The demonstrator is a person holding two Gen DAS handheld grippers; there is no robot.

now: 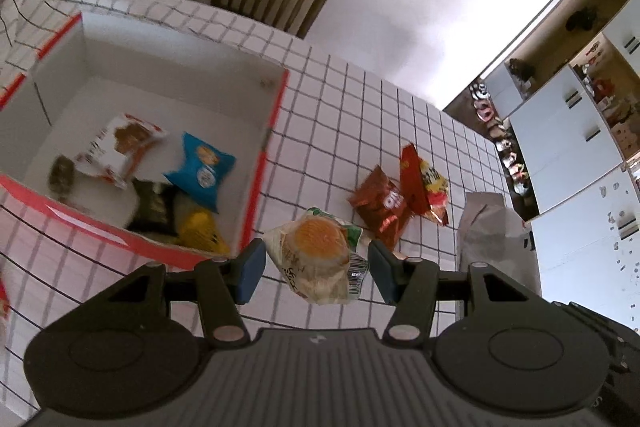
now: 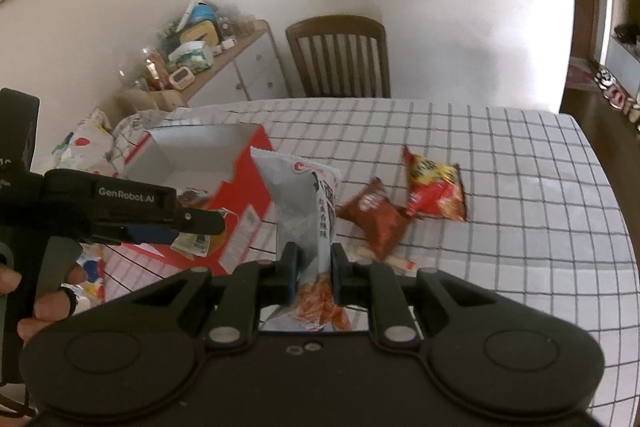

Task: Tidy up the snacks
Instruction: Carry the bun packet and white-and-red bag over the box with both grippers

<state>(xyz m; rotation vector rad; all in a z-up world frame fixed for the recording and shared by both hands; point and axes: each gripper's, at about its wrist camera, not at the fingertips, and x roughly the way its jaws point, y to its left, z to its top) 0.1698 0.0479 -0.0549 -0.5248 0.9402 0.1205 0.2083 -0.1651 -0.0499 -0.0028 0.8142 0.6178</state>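
Observation:
My left gripper (image 1: 316, 259) is shut on a pale packet with a round orange cake printed on it (image 1: 320, 255), held above the table beside the box's near right corner. The red and white cardboard box (image 1: 276, 107) holds several snacks, among them a blue packet (image 1: 200, 167), a white and brown one (image 1: 120, 147), a black one and a yellow one. My right gripper (image 2: 314, 259) is shut on a silver packet (image 2: 304, 195) that stands upright between its pads. On the checked tablecloth lie a brown-red packet (image 2: 374, 217) and a red and yellow packet (image 2: 436, 187).
A wooden chair (image 2: 340, 59) stands at the table's far side, next to a cluttered sideboard (image 2: 224, 59). A white plastic bag (image 1: 488, 227) lies at the table's right edge. A thin snack stick (image 2: 384, 257) lies near the brown-red packet. A hand (image 2: 40, 291) holds the left gripper.

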